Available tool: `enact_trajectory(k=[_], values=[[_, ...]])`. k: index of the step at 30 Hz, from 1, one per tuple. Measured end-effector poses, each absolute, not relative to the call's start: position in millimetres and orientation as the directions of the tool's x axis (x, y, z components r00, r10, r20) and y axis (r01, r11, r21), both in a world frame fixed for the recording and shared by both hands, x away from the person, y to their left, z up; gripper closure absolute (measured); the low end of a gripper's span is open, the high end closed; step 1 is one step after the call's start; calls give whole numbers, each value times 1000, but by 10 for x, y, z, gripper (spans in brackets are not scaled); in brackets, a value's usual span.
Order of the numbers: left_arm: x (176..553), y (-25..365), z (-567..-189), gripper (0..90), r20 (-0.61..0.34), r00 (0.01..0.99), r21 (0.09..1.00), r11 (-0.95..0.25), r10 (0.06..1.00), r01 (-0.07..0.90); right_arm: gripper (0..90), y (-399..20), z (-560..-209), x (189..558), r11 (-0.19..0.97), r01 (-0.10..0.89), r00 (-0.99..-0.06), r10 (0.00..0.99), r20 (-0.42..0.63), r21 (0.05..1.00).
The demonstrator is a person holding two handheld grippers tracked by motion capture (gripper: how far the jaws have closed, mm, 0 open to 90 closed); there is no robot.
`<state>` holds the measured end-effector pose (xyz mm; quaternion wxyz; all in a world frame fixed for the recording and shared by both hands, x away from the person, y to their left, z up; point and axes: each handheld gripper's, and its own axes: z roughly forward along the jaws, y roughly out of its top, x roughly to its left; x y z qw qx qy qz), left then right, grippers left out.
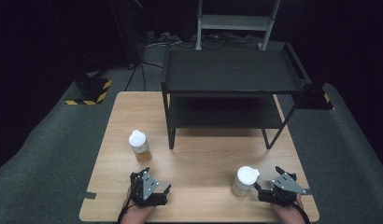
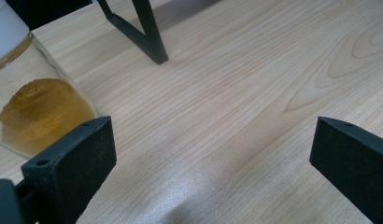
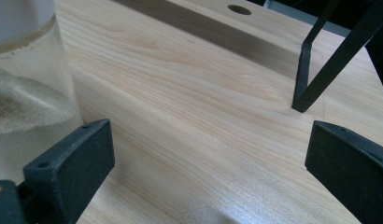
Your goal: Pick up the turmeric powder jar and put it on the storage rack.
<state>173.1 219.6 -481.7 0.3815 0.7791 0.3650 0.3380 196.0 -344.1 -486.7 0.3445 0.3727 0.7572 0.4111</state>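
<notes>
The left gripper (image 1: 154, 183) and right gripper (image 1: 268, 179) rested near the table's (image 1: 213, 154) front edge, jaws spread and empty. The amber jar (image 1: 139, 146) stood left of centre; the pale jar (image 1: 244, 181), contents apparently whitish powder, stood just beside the right gripper.

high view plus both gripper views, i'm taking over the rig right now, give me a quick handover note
Left tool: open, nothing between the jaws, low over the table's near edge.
Right tool: open, holding nothing, at the near right.
Jar with orange powder: upright on the table, ahead of the left tool.
Jar with pale powder: upright, beside the right tool's jaws, not between them.
Black shelf rack: at the back, both shelves bare.
Done: neither jar gripped or shelved.
Left: probably grasp each jar; the rack looks the likely destination.
</notes>
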Motion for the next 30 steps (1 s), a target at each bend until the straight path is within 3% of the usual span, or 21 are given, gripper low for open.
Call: enact_trajectory(k=[30], values=[[1745,2253,-4816,7,211,492,854,-405,844,327,6,-3423,-4884,1945,369,282,-458,863,-213,886]])
